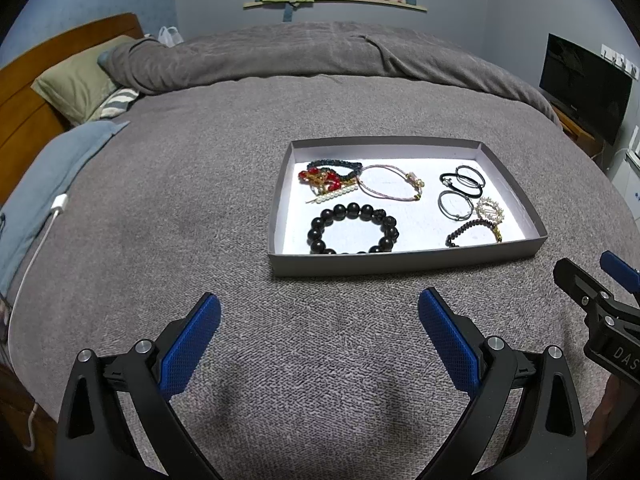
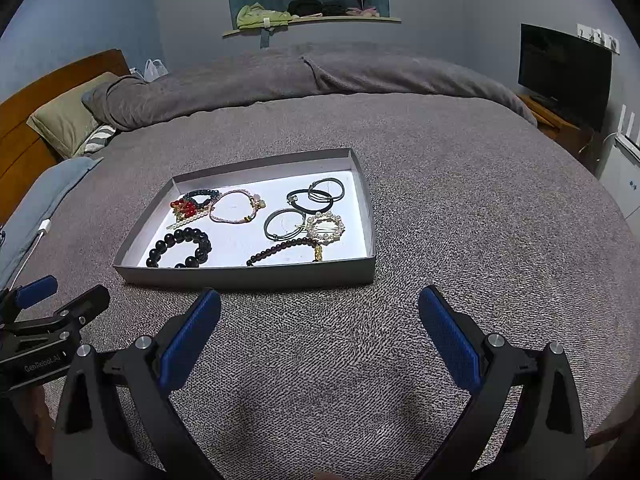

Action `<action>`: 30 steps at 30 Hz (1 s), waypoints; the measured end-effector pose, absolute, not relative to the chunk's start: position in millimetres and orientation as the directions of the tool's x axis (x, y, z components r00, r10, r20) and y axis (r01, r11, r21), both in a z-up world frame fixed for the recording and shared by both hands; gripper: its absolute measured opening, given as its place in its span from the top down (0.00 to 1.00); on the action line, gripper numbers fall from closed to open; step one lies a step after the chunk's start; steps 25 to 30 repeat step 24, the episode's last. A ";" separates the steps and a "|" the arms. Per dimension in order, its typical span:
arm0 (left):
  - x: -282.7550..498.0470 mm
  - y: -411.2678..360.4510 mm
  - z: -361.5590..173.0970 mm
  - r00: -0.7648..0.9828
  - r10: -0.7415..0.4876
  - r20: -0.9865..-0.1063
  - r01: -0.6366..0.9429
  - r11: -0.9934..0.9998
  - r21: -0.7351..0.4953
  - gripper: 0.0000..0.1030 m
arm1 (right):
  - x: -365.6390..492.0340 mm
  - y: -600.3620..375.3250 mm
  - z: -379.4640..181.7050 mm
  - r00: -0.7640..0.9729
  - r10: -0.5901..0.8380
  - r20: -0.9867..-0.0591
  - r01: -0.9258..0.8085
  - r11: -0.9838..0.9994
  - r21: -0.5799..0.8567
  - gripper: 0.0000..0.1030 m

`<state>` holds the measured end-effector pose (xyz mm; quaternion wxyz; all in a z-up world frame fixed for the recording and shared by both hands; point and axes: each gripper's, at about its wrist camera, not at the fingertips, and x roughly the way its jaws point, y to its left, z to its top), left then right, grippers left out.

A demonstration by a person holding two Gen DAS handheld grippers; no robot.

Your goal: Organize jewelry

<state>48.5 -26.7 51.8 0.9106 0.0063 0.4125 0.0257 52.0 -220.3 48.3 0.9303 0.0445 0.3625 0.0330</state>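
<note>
A shallow grey tray [image 1: 400, 266] [image 2: 248, 278] lies on the bed and holds all the jewelry. In it are a black bead bracelet [image 1: 352, 230] [image 2: 180, 247], a pink cord bracelet [image 1: 390, 182] [image 2: 236, 206], a red and dark tangle with a pearl clip [image 1: 328, 178] [image 2: 190, 206], black and grey hair ties [image 1: 462, 180] [image 2: 316, 196], a pearl ring brooch [image 1: 490, 210] [image 2: 325, 228] and a dark small-bead bracelet [image 1: 474, 232] [image 2: 284, 250]. My left gripper [image 1: 319, 316] is open and empty, short of the tray's near wall. My right gripper [image 2: 319, 316] is open and empty, near the tray's front right corner.
The grey blanket [image 1: 200, 200] covers the bed. Pillows [image 1: 80, 84] and a wooden headboard [image 1: 24, 92] are at the left, with a white charger cable [image 1: 48, 224]. A TV [image 2: 564, 76] stands at the right. A shelf [image 2: 312, 20] with clothes is on the far wall.
</note>
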 end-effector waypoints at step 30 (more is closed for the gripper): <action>49.0 -26.3 50.7 0.654 0.049 -0.755 -0.033 0.999 0.037 0.05 | 52.3 -219.4 47.4 0.733 0.093 -0.674 -0.031 0.994 0.104 0.05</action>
